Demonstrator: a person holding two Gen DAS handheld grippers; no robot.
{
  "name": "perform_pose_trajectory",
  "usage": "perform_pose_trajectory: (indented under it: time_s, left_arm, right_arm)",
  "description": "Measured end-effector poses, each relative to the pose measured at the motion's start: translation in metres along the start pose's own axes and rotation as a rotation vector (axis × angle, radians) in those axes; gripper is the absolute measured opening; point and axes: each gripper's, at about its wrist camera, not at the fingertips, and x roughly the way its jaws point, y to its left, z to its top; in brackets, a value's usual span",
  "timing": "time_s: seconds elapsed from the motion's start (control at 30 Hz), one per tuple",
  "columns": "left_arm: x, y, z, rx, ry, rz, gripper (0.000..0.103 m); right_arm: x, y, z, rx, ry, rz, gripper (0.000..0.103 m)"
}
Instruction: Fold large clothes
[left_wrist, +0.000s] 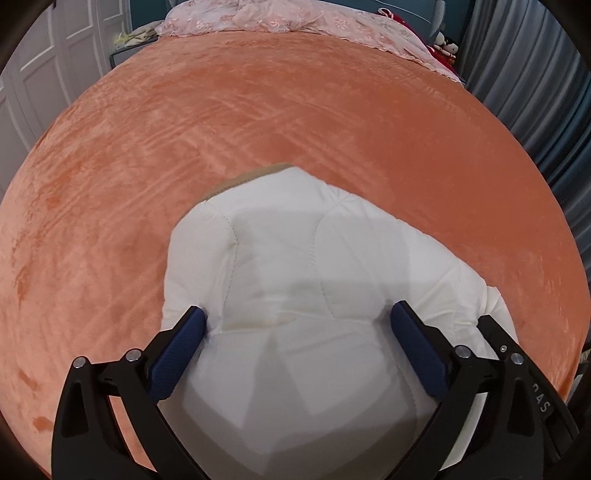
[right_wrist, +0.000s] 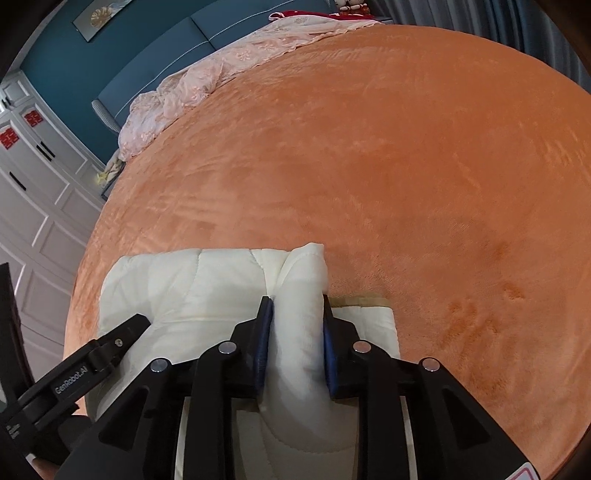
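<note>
Fingers of the right gripper (right_wrist: 297, 295) pinch a thick roll of the white padded garment (right_wrist: 192, 288) on the near part of the orange bed (right_wrist: 406, 166), probably to hold the fold, while the left gripper (left_wrist: 299, 314) spreads wide around the bundle.

jacket (left_wrist: 295, 266): white, quilted; blanket (left_wrist: 258, 110): orange; bedspread (left_wrist: 258, 18): pink floral lace

free: orange bedspread (right_wrist: 406, 166) beyond | blocked: pink lace cover (left_wrist: 295, 18) at headboard
</note>
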Motion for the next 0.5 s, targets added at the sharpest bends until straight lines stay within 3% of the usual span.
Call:
perform_pose_trajectory:
  time_s: [0.5]
  left_arm:
    - [0.021, -0.005, -0.005, 0.015, -0.028, 0.073, 0.098]
  right_arm:
    - [0.018, 0.005, -0.006, -0.031, -0.026, -0.007, 0.024]
